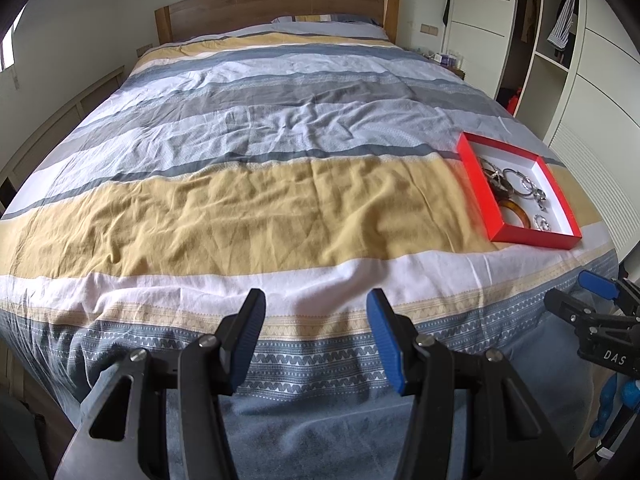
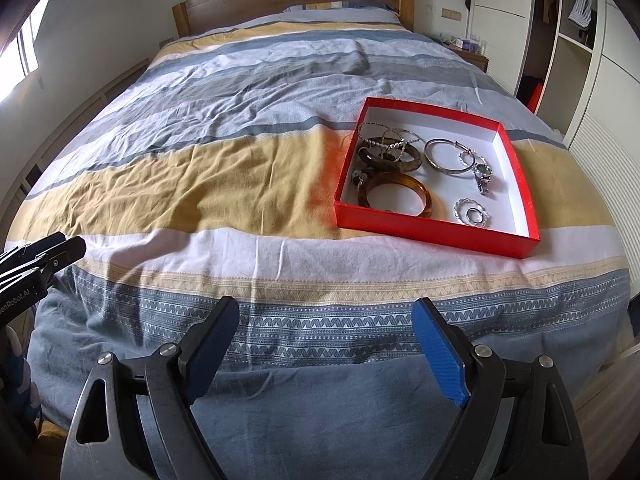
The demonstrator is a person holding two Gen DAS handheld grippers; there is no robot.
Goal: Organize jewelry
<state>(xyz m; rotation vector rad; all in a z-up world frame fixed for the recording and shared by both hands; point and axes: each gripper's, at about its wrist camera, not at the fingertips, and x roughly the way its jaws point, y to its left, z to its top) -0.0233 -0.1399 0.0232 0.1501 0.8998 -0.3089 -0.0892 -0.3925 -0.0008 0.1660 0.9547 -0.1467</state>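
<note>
While both grippers hang over the foot of the bed, the red box (image 2: pixel 436 232) sits on the yellow band of the striped duvet (image 2: pixel 224 184), well beyond either set of fingers; nothing touches it. Inside the red box, against its near wall: an amber bangle (image 2: pixel 394 200); to the right of that, still near the front wall, a small silver ring set (image 2: pixel 472 212). Toward the box's middle: a darker brown bangle (image 2: pixel 390 158) with thin silver bangles (image 2: pixel 386 134) lying across it by the left wall; a plain silver hoop (image 2: pixel 444 154) right of those; a small watch (image 2: pixel 483 176) just beside the hoop. The box's back right corner shows bare white floor. Right gripper (image 2: pixel 326 340): jaws spread wide, nothing between them, short of the box's front wall. Left gripper (image 1: pixel 316 332): jaws likewise apart and empty, well left of the box and nearer the bed's foot. Wooden headboard (image 2: pixel 296 0) far behind the box; wardrobe (image 2: pixel 576 52) off past its right side.
</note>
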